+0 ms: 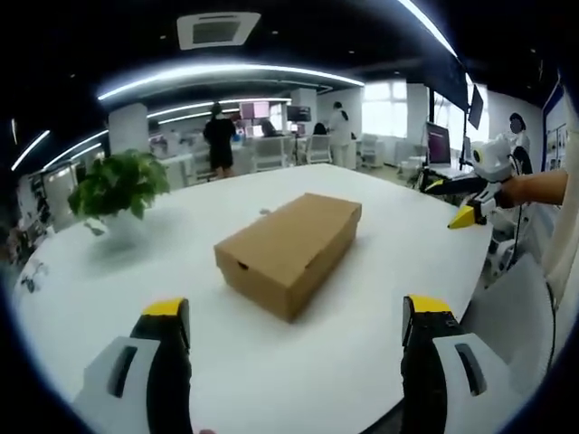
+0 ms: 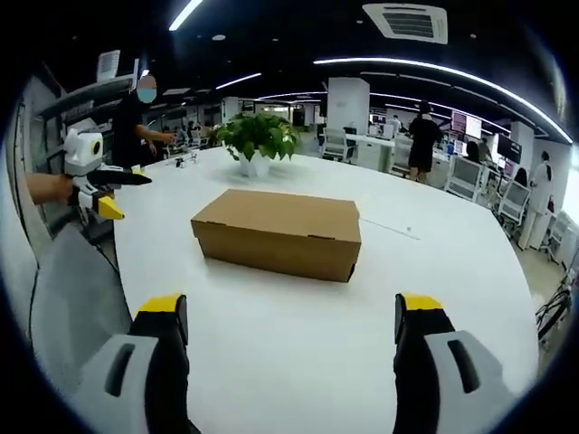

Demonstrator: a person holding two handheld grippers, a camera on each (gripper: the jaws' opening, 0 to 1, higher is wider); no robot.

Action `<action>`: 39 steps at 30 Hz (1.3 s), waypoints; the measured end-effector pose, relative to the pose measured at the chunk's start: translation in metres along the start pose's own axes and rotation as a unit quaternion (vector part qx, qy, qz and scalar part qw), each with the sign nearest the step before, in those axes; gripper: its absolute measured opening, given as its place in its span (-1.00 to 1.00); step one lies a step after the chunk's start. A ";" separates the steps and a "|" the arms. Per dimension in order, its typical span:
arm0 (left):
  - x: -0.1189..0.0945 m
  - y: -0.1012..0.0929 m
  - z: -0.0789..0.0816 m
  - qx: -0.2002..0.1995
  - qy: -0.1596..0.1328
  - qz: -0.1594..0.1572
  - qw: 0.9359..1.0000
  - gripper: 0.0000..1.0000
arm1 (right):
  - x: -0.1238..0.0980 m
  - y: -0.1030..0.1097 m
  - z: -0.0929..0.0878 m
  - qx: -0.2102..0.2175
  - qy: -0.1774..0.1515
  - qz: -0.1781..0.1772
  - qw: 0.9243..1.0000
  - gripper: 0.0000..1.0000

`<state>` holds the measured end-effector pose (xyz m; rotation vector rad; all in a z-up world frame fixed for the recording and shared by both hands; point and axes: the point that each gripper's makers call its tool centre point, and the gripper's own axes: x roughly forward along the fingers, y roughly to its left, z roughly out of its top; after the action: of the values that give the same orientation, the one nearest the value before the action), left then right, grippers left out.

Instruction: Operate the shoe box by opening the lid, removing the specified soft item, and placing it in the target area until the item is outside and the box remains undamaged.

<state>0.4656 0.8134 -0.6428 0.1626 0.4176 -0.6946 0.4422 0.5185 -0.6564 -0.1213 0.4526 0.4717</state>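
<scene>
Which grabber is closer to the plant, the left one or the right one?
Left, I think. The plant sits just beyond the left gripper, off to its side. From the right gripper the plant is at the table's far end, beyond the box.

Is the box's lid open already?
No, the shoe box sits on the white table with its lid shut flat on top.

Legible text: none.
The plain brown shoe box (image 1: pixel 289 249) bears no readable print; the distant monitors (image 1: pixel 438 143) and wall signs are too blurred to read.
</scene>
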 end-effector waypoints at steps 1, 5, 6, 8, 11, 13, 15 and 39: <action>0.001 0.000 0.000 -0.001 0.000 0.000 1.000 1.00 | 0.001 -0.001 -0.001 -0.001 0.001 0.001 1.000 0.80; 0.006 0.002 -0.001 0.002 0.002 0.004 1.000 1.00 | 0.005 -0.006 -0.004 -0.007 0.005 0.004 1.000 0.80; 0.006 0.003 -0.001 0.001 0.002 0.004 1.000 1.00 | 0.006 -0.008 -0.004 -0.008 0.006 0.005 1.000 0.80; 0.008 0.003 -0.001 0.000 0.002 0.004 1.000 1.00 | 0.008 -0.011 -0.006 -0.011 0.008 0.006 1.000 0.80; 0.012 0.003 -0.002 -0.004 0.001 0.004 1.000 1.00 | 0.012 -0.014 -0.007 -0.016 0.010 0.009 1.000 0.80; 0.015 0.004 -0.002 -0.004 0.002 0.003 1.000 1.00 | 0.014 -0.018 -0.009 -0.019 0.013 0.011 1.000 0.79; 0.018 0.004 -0.001 -0.004 0.000 0.004 1.000 1.00 | 0.018 -0.021 -0.009 -0.020 0.012 0.013 1.000 0.79; 0.052 0.027 -0.010 -0.021 -0.004 0.046 0.999 0.89 | 0.070 -0.040 -0.019 -0.037 0.022 0.050 0.998 0.68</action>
<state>0.5156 0.8062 -0.6737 0.1386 0.4141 -0.5951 0.5086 0.5081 -0.7044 -0.1819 0.4854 0.5862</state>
